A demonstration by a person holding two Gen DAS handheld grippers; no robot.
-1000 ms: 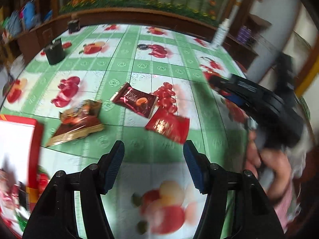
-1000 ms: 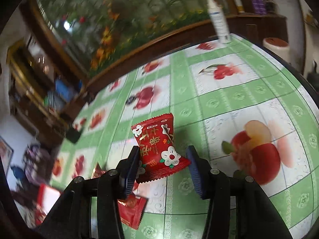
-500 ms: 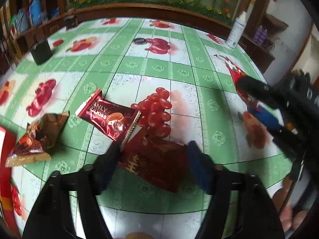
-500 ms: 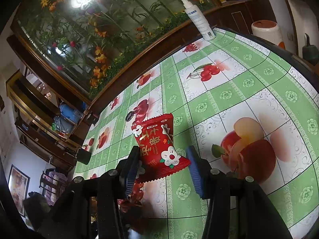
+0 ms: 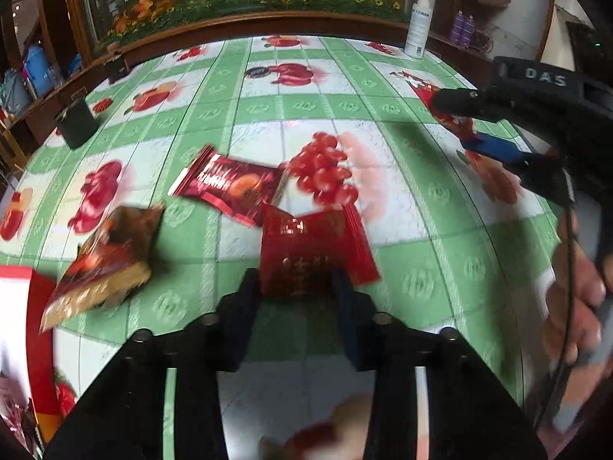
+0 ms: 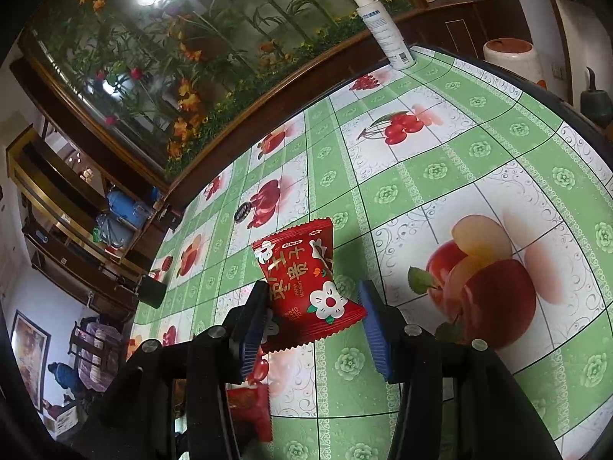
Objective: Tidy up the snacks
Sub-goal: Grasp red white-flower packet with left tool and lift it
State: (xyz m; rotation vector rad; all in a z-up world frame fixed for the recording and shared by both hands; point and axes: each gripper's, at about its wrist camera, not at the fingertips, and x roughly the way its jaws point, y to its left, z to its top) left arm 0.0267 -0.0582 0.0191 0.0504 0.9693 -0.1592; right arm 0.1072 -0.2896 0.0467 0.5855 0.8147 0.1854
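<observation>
Left gripper (image 5: 297,287) clamped on a glossy dark-red foil snack packet (image 5: 310,247), pads pressing its near edge, packet low over the green-and-white fruit-print bench (image 5: 421,199). Right gripper (image 6: 312,316) at a middling opening, gripping a bright red crinkle-edged snack packet with white flowers (image 6: 306,283) by its lower end, packet upright above the bench. Just beyond the left one's packet, a maroon rectangular candy wrapper (image 5: 230,186) flat on the cloth; left of that, a brown-and-gold crumpled snack bag (image 5: 103,264). At the left edge, part of a red-rimmed white box (image 5: 38,326). Far corner: white spray bottle (image 5: 417,25).
</observation>
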